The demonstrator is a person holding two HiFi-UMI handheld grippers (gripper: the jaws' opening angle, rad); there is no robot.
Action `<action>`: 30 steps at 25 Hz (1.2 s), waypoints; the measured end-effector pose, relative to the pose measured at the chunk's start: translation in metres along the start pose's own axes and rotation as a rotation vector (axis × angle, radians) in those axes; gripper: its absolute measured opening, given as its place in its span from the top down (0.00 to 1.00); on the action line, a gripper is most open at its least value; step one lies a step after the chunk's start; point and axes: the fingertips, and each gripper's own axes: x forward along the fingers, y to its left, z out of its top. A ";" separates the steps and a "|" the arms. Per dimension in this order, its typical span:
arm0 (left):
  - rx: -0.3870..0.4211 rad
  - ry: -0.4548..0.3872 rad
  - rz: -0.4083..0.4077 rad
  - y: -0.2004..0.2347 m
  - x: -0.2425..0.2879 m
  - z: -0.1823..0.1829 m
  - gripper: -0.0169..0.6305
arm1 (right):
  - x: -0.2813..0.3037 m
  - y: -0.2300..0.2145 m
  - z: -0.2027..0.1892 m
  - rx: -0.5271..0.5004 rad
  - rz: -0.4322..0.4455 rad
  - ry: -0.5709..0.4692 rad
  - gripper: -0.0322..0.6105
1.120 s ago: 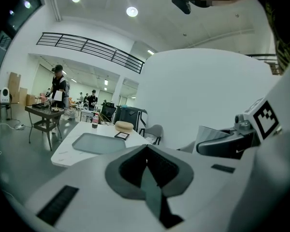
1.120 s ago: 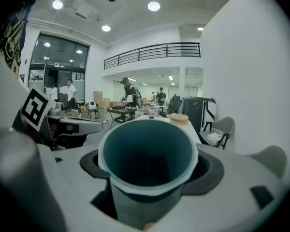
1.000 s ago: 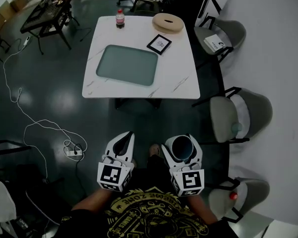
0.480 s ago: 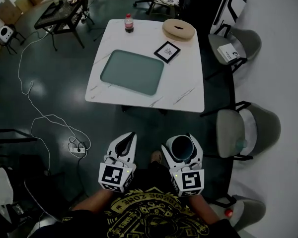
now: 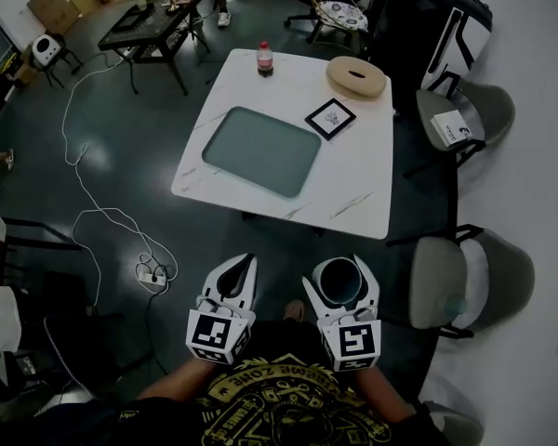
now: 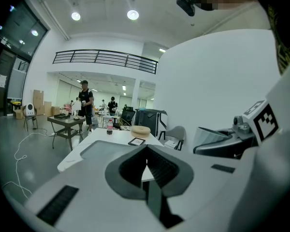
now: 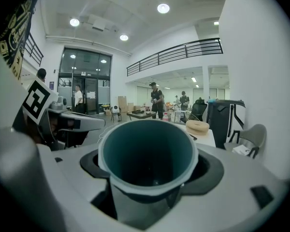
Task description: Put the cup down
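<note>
A teal cup (image 5: 338, 281) with a pale rim stands upright between the jaws of my right gripper (image 5: 340, 279), which is shut on it; in the right gripper view the cup (image 7: 149, 157) fills the middle, empty inside. My left gripper (image 5: 234, 277) is held beside it, jaws together and nothing in them; in the left gripper view its fingertips (image 6: 146, 164) meet. Both grippers hover over the dark floor, well short of the white table (image 5: 365, 207). On the table lies a grey-green tray (image 5: 260, 150).
On the table also stand a soda bottle (image 5: 265, 59), a round wooden holder (image 5: 357, 76) and a framed card (image 5: 330, 118). Grey chairs (image 5: 465, 282) line the table's right side. A white cable with a power strip (image 5: 151, 272) lies on the floor at left. People stand at a dark table (image 5: 149, 26) beyond.
The table has shifted right and nearer in the head view as I moved toward it. Both grippers keep their places relative to me, the cup still held in the right one.
</note>
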 end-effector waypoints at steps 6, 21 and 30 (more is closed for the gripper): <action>-0.009 -0.001 0.053 -0.008 0.010 -0.002 0.96 | 0.007 -0.008 -0.005 -0.013 0.076 -0.015 0.36; -0.030 -0.006 0.099 -0.001 0.030 -0.004 0.96 | 0.029 -0.023 -0.001 -0.045 0.113 -0.005 0.36; -0.009 -0.001 0.037 0.026 0.080 0.007 0.96 | 0.069 -0.044 0.008 -0.035 0.047 0.010 0.36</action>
